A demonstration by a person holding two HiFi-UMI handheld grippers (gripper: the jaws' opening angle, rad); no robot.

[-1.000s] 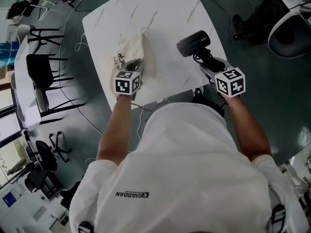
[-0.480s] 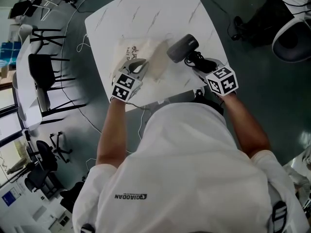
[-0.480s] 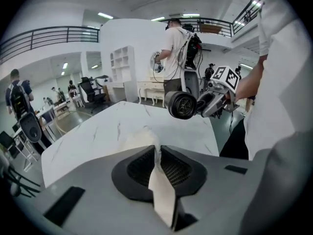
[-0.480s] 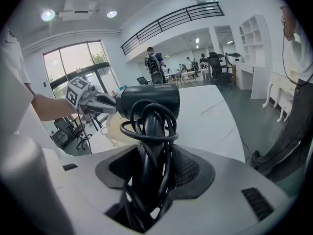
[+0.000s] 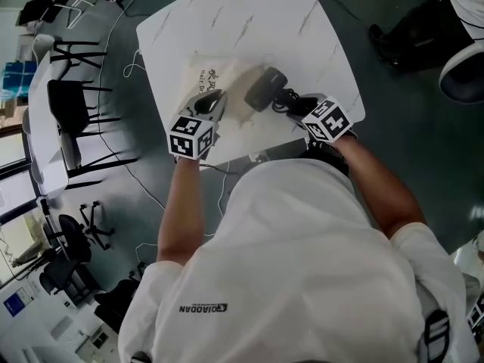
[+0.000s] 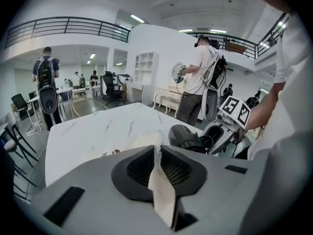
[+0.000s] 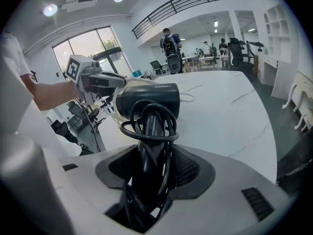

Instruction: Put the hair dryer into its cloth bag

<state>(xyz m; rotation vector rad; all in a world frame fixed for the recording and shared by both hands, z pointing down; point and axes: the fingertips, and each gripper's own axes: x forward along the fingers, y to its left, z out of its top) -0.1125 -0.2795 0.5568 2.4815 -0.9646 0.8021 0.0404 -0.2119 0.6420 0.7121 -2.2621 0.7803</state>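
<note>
Head view: one hair dryer (image 5: 262, 89) just beside one cloth bag (image 5: 218, 78), centre frame, near the table (image 5: 249, 13) lower edge; open marble above. My left gripper (image 5: 212, 103) pinches bag cloth; right gripper (image 5: 290, 104) clamps dryer's cord-wrapped handle.

me: shirt (image 5: 302, 263) white, short-sleeved, dark lettering | left gripper (image 6: 159, 173), right gripper (image 7: 149, 168): grey shells, black ribbed pads | marker cubes (image 5: 189, 136) black-and-white

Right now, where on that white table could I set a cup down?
The far half of the table, beyond the cloth bag and hair dryer, is bare, as is the corner right of the dryer. The near edge is crowded: the left gripper pinches the bag and the right gripper holds the dryer beside it.
</note>
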